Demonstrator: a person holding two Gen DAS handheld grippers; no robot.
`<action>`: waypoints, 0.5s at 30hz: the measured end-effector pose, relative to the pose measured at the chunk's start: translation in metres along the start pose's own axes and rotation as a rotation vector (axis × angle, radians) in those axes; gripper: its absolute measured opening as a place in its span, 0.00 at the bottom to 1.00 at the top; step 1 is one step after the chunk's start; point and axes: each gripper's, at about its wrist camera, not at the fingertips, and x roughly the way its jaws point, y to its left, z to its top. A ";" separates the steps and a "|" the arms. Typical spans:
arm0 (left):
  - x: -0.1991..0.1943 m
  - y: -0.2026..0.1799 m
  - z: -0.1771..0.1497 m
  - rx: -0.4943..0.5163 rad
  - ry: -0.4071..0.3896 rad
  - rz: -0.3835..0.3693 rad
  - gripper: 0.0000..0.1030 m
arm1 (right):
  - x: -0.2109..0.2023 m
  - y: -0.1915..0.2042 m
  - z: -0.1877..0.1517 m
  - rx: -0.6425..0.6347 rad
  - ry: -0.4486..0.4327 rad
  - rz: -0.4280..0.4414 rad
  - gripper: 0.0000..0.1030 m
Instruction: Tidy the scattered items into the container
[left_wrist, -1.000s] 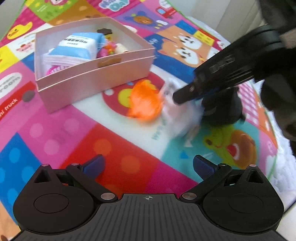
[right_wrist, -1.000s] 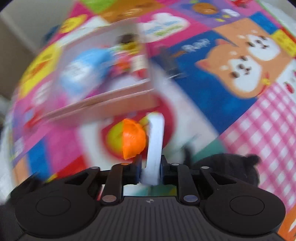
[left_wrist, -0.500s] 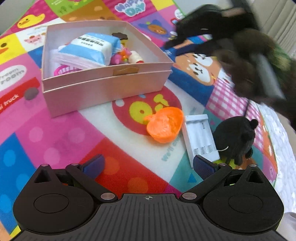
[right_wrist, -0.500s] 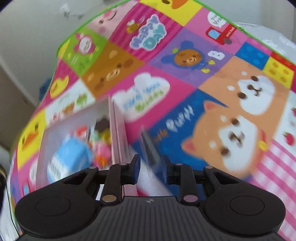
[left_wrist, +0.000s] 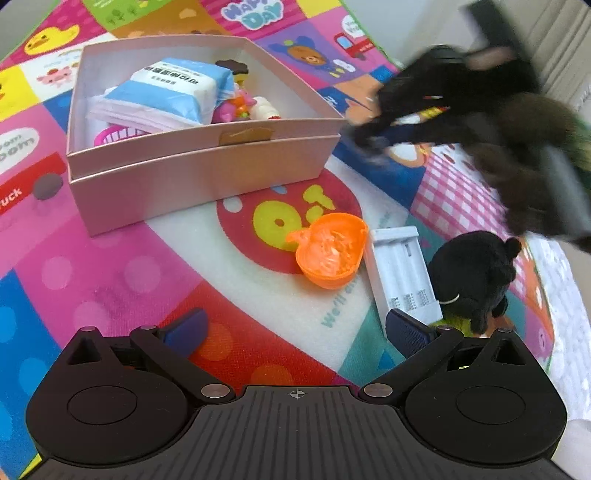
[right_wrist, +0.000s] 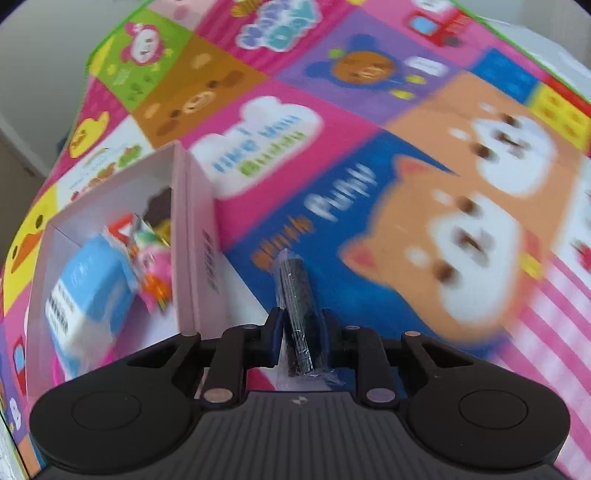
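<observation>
The right tongs have just been closing and are clamped on a dark slim stick in clear wrap, which pokes forward between the pads over the blue puppy square of the play mat. Just to their left stands the pink box, already holding a blue-and-white packet and small pink toys. The left tongs hang wide open with nothing between the pads, low over the mat. Ahead of them an orange shell-like bowl lies on the red circle, touching a white tray at its right; a black plush toy sits just beside that tray. The box is further off to the upper left, and the right hand's dark, blurred sleeve reaches in near the box's right corner.
</observation>
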 end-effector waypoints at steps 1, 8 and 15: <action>0.001 -0.003 -0.001 0.021 0.000 0.009 1.00 | -0.017 -0.004 -0.006 0.002 -0.011 -0.006 0.18; -0.027 -0.016 -0.002 0.048 -0.018 -0.006 1.00 | -0.135 -0.006 -0.063 -0.003 -0.086 0.026 0.18; -0.132 -0.023 0.016 0.133 -0.101 0.110 1.00 | -0.196 0.005 -0.100 0.072 -0.206 0.107 0.20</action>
